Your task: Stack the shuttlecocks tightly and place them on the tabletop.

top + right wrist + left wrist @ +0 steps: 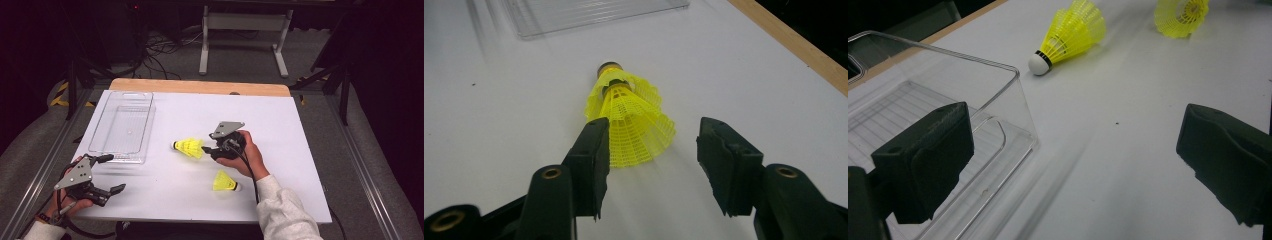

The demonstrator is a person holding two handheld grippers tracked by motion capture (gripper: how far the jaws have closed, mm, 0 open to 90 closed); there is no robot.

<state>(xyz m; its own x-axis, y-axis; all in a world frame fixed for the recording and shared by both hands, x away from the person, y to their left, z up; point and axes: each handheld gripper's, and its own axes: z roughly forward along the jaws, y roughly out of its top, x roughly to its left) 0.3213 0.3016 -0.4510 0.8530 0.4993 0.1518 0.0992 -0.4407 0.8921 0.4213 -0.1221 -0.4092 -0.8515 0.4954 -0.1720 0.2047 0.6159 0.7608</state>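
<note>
Two yellow shuttlecocks lie on the white bench [300,150], with a clear plastic tray [121,127] toward its left side. At the near left corner the left gripper [114,173] hovers with its jaws spread wide, holding nothing, one jaw just by the tray's near corner. Toward the middle lies the first shuttlecock [189,147], on its side with its cork pointing left toward the tray. The right gripper [206,150] is at its skirt end, jaws open and set either side of the skirt, one touching or just beside it. The second shuttlecock [224,182] lies nearer the person, just beside the right hand [248,159].
</note>
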